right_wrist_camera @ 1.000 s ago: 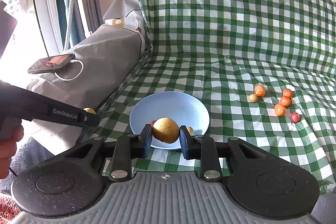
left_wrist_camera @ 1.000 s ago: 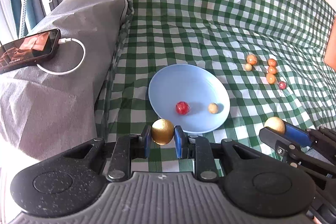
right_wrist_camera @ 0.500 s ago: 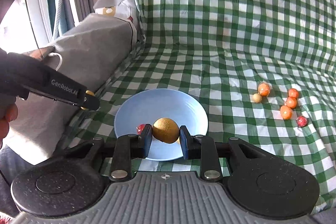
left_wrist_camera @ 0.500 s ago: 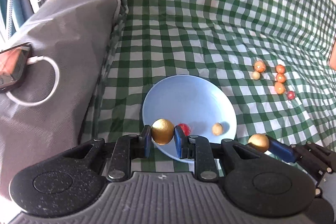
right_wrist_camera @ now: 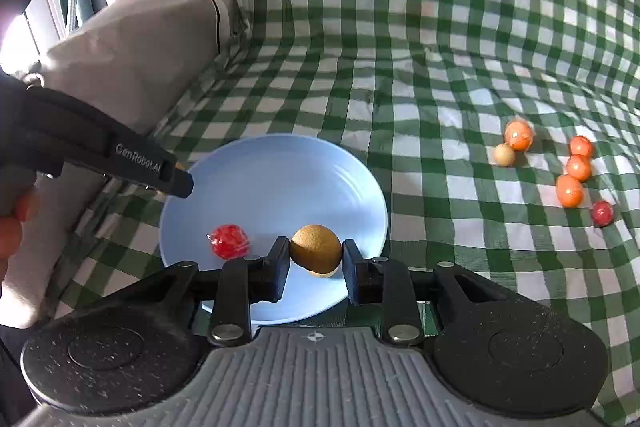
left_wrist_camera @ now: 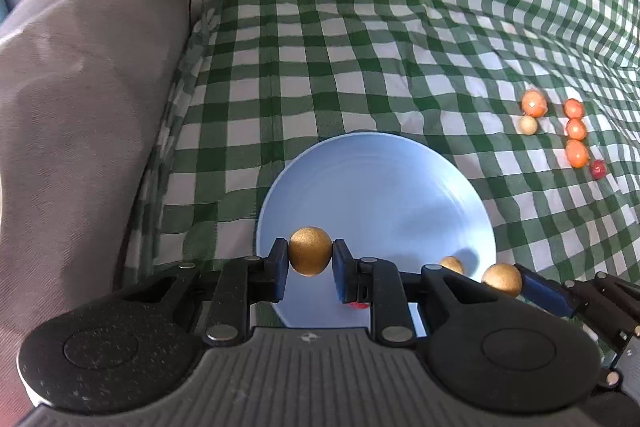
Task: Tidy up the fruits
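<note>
My left gripper (left_wrist_camera: 310, 259) is shut on a golden-brown round fruit (left_wrist_camera: 310, 255) and holds it over the near left rim of the light blue plate (left_wrist_camera: 376, 195). My right gripper (right_wrist_camera: 316, 255) is shut on a second golden-brown fruit (right_wrist_camera: 316, 249), over the near part of the plate (right_wrist_camera: 276, 179). That fruit and the right gripper also show in the left wrist view (left_wrist_camera: 501, 279). On the plate lie a red fruit (right_wrist_camera: 230, 247) and a small tan fruit (left_wrist_camera: 452, 263). Several small orange fruits (right_wrist_camera: 519, 135), a tan one (right_wrist_camera: 503, 155) and a red one (right_wrist_camera: 602, 213) lie on the cloth to the right.
A green-and-white checked cloth (left_wrist_camera: 360, 47) covers the surface and the back. A grey covered armrest (left_wrist_camera: 88, 67) rises at the left. The left gripper's arm (right_wrist_camera: 100, 155) reaches in over the plate's left rim in the right wrist view.
Both grippers moved forward over the plate, each still holding its fruit. The phone and cable on the armrest have left the left wrist view.
</note>
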A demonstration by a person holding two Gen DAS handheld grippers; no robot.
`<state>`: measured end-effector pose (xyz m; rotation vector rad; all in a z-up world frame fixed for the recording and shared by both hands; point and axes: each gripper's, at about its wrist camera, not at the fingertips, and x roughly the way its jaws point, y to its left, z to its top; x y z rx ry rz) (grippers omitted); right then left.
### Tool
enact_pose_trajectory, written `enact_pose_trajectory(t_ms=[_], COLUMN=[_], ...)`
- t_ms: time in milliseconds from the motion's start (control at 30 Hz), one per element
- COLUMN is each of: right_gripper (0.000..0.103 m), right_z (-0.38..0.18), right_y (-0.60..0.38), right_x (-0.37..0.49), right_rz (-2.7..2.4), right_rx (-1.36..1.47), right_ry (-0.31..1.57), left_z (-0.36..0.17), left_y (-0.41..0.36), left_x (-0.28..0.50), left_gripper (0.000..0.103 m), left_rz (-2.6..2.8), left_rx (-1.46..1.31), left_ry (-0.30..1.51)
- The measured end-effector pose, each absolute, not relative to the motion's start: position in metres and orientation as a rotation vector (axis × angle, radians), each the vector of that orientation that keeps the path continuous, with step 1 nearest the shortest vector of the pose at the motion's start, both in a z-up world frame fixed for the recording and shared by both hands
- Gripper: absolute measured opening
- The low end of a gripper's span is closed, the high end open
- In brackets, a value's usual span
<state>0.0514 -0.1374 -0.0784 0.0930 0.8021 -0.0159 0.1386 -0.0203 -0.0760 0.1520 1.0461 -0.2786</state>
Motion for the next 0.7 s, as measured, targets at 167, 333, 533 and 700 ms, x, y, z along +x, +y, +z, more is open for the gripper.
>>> enact_pose_trajectory(t_ms=[167,333,533,700], right_gripper=[0.030,0.032,0.078,0.092], right_z=[-0.090,-0.091,-0.064,-0.048], right_y=[-0.135,-0.131,-0.140,-0.136], right_x=[0.068,0.082,0.070,0.027], right_rz=[0.012,0.032,-0.022,-0.048], right_rx=[0.069,0.053,0.084,0.086], right_ry=[0.838,0.854,0.847,0.891], left_z=[-0.089,-0.078,-0.042,-0.035], left_y=[-0.025,-0.026,-0.011,0.010], left_x=[0.153,0.149,0.106,0.052], left_gripper=[0.026,0.088,0.103,0.103], left_rz=[-0.279,-0.307,-0.287,-0.246], left_rx=[0.166,0.196,0.229,0.224], left_ry=[1.073,1.017,0.873,0.883])
